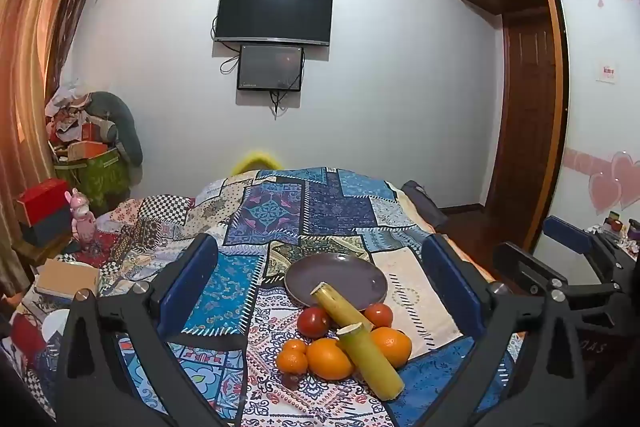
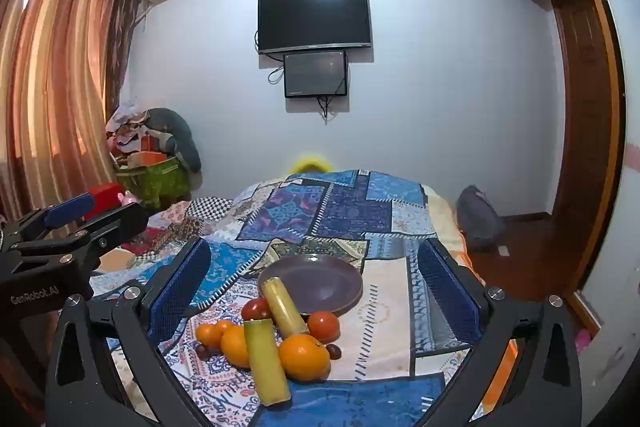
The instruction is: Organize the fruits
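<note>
A pile of fruit lies on the patchwork bedspread in front of an empty dark purple plate. It holds two yellow-green sugarcane pieces, oranges, small tangerines, two red tomatoes and small dark fruits. My left gripper is open and empty, above and behind the pile. My right gripper is open and empty, likewise hovering over it.
The bed fills the middle of the room. Boxes, a pink toy and a green bin crowd the left side. A wooden door and wardrobe stand right. A TV hangs on the far wall. A grey bag lies on the floor.
</note>
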The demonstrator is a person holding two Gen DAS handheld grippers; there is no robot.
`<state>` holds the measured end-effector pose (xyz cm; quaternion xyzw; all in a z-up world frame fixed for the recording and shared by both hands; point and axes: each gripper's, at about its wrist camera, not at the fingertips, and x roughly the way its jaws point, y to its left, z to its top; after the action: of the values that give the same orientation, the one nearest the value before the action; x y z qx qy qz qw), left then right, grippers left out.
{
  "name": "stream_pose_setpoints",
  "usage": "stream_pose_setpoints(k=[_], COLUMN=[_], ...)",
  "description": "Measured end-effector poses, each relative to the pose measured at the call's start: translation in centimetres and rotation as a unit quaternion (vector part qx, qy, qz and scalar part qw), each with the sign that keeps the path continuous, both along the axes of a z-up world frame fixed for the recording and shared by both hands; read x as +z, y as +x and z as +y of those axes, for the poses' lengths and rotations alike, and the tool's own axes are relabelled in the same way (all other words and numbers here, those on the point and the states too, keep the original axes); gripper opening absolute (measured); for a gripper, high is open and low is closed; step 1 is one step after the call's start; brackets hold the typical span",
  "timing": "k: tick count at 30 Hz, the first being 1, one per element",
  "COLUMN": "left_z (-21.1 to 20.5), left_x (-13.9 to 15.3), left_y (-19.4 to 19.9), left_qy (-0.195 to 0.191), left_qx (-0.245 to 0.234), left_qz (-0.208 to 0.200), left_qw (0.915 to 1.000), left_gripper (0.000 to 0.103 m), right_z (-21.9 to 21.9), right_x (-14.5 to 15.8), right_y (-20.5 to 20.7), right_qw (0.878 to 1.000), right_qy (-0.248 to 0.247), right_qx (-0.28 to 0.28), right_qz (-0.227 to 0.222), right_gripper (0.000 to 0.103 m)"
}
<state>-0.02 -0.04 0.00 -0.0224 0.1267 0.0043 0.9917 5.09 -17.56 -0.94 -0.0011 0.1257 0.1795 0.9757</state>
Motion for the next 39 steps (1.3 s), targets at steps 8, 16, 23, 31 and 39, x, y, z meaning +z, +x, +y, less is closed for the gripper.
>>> stream_pose_setpoints(k=[8, 16, 23, 31, 39], left_z=[-0.7, 0.0, 0.0, 0.0, -0.4], left_x=[-0.3, -0.1, -0.1, 0.2, 0.3], left_y=[0.0, 0.0, 0.0, -0.1, -0.2], left_qy=[-0.005, -0.011, -0.010, -0.009, -0.004], left_qx=[0.004, 0.003, 0.005, 0.004, 0.006], left_qz=[-0.003, -0.003, -0.005, -0.006, -0.012], left_qw=[1.0000, 0.9999, 0.9999, 0.9999, 0.9999], left_gripper=[0.103, 0.103, 0.103, 0.103, 0.103], right_z=[0.4, -0.1, 0.1, -0.2, -0.5], right_x=[-0.1, 0.4, 0.2, 0.1, 0.1], right_y=[0.4, -0.1, -0.3, -0.1, -0.2], right_qw=[1.000, 1.000, 1.000, 1.000, 1.000], right_qy=[0.002, 0.005, 0.007, 0.011, 0.013], right_qx=[0.003, 0.002, -0.001, -0.006, -0.008], right_qz=[0.005, -0.004, -0.004, -0.004, -0.006], right_gripper=[0.103, 0.103, 0.103, 0.103, 0.103])
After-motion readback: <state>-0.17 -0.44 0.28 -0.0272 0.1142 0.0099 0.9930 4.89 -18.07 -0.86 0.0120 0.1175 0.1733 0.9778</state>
